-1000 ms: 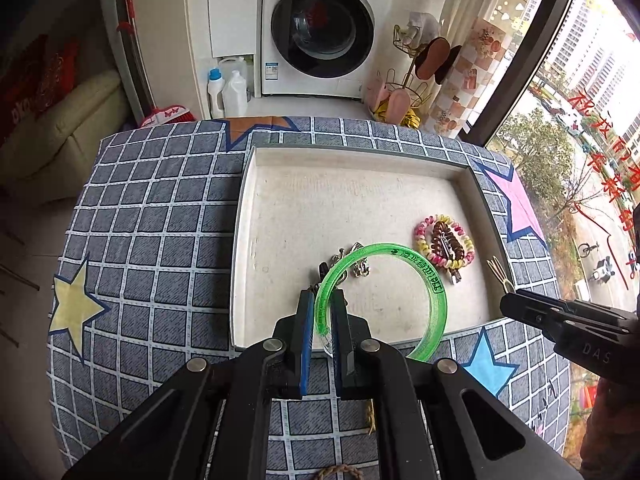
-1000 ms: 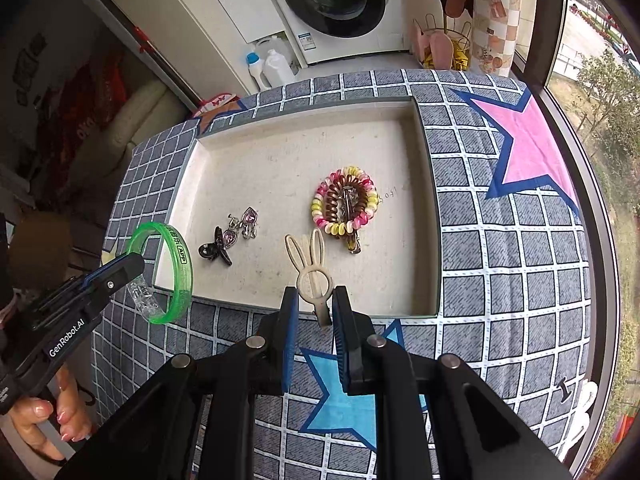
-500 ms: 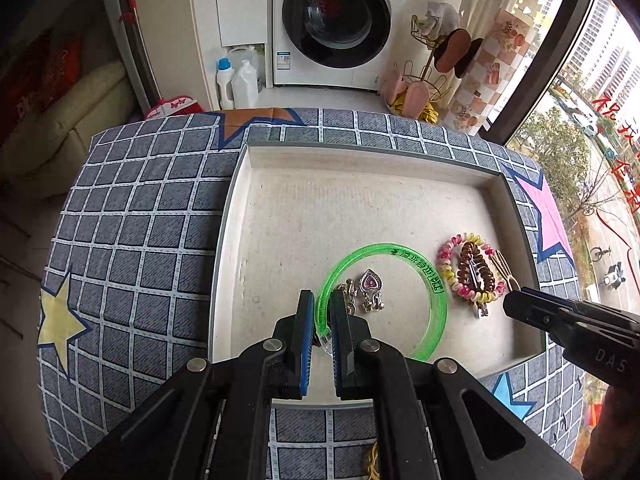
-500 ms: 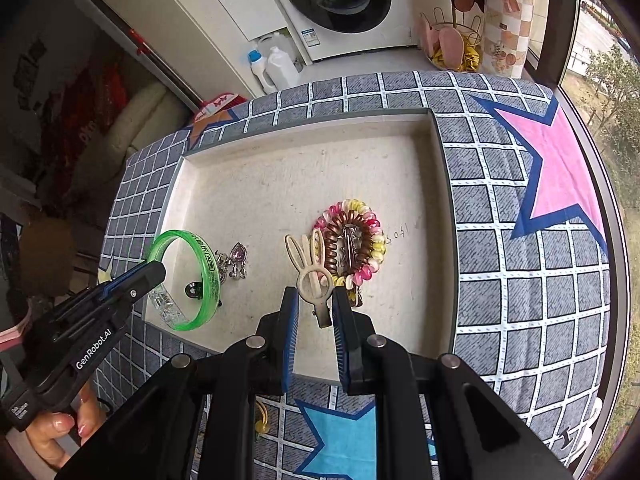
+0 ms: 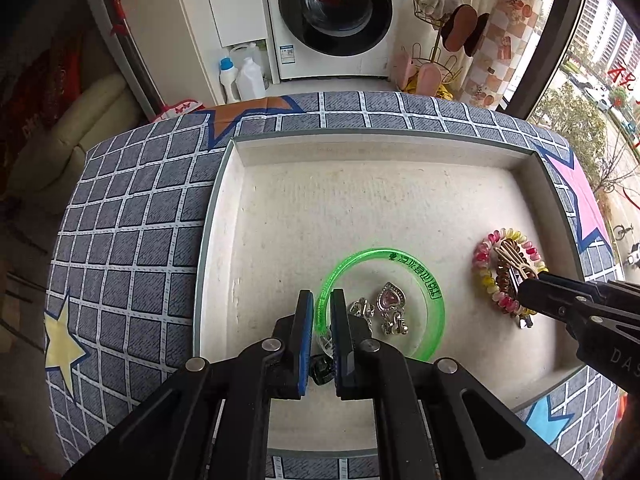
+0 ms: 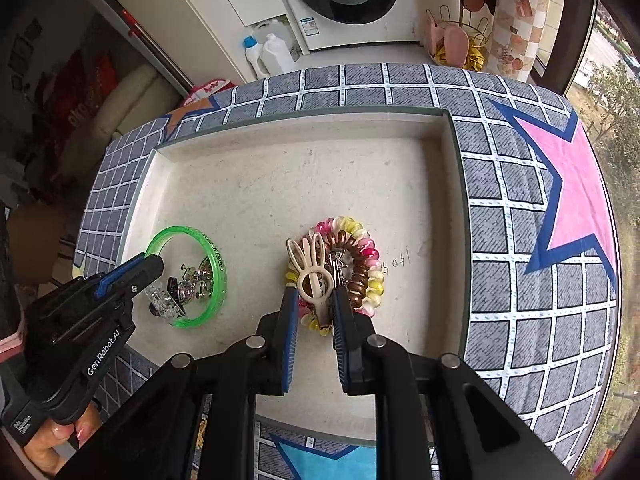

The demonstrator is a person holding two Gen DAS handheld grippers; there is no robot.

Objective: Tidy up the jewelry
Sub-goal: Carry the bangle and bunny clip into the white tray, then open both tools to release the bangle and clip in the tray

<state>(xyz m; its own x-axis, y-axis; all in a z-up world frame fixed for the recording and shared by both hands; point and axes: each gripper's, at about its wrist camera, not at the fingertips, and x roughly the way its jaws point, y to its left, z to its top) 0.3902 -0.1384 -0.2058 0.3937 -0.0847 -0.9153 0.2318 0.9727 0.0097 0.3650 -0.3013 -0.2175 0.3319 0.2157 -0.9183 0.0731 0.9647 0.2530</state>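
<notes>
Left gripper [image 5: 320, 312] clamps translucent green plastic bangle [image 5: 420, 276]; right gripper [image 6: 316, 312] pinches cream bunny-ear hair clip [image 6: 310, 272] near tray [image 5: 360, 136] front edge. Release carelessly and you tangle the pieces.

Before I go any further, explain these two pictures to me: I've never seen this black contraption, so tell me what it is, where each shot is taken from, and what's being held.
No robot here: a person holds a black hand-held clamp in each hand, each with a camera looking along its jaws. One picture is from the left gripper, the other from the right gripper; each also catches the other at its edge. Both reach into a shallow cream tray on a grid-patterned cloth. The left one pinches a green bangle that rings some small charms. The right one pinches a cream bunny-ear hair clip over a coiled hair tie.
</notes>
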